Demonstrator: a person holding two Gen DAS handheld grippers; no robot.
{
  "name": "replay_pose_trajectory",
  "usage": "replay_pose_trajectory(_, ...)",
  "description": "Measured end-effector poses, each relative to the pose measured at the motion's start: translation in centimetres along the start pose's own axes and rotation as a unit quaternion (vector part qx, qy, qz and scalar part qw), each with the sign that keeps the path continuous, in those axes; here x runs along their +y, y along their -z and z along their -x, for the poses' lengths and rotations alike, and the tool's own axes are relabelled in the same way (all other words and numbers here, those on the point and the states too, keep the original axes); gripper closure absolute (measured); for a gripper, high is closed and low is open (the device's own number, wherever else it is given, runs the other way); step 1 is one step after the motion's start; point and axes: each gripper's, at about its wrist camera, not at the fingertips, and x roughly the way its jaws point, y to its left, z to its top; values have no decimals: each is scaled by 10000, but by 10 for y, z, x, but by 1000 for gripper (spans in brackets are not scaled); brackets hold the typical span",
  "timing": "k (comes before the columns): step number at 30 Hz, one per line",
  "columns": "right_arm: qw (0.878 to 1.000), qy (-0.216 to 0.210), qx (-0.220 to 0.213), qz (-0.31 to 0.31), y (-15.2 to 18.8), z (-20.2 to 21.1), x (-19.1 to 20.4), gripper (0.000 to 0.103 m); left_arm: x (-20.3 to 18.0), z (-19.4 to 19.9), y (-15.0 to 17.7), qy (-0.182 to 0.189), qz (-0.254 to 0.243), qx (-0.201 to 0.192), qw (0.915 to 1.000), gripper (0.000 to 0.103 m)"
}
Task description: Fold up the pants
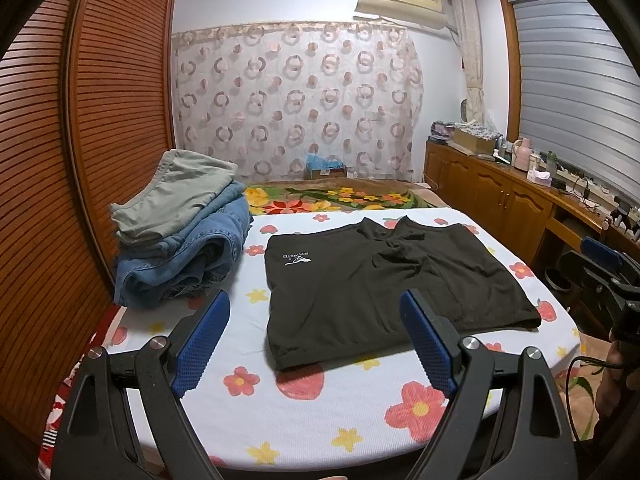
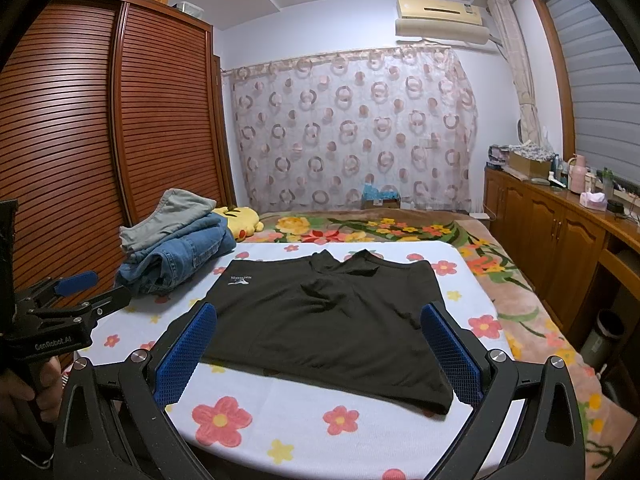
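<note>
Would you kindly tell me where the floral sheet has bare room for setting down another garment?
Bare floral sheet lies in front of the black pants, and a narrower strip to their right. The far left is crowded by the folded stack.

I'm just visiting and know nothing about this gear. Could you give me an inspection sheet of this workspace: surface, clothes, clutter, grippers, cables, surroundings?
Surface: flower-print cloth spread flat over the bed.
Job's things: black pants lying flat on the cloth, logo near the far left corner, some bunching at the far edge.
Clutter: pile of folded clothes, green on blue denim, left of the pants; yellow plush toy behind it.
Grippers: left gripper and right gripper both open, holding nothing, above the near edge.
Cables: a black cable by the right hand.
Surroundings: louvered wardrobe, patterned curtain, cluttered wooden cabinet.
</note>
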Motion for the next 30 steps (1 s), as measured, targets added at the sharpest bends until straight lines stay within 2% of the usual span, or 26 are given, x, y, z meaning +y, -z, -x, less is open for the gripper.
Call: replay_pose_trajectory(30, 10000, 0, -9, -10, 4, -1, -2, 1, 1, 3, -2, -39, -8, -89, 10000, 16)
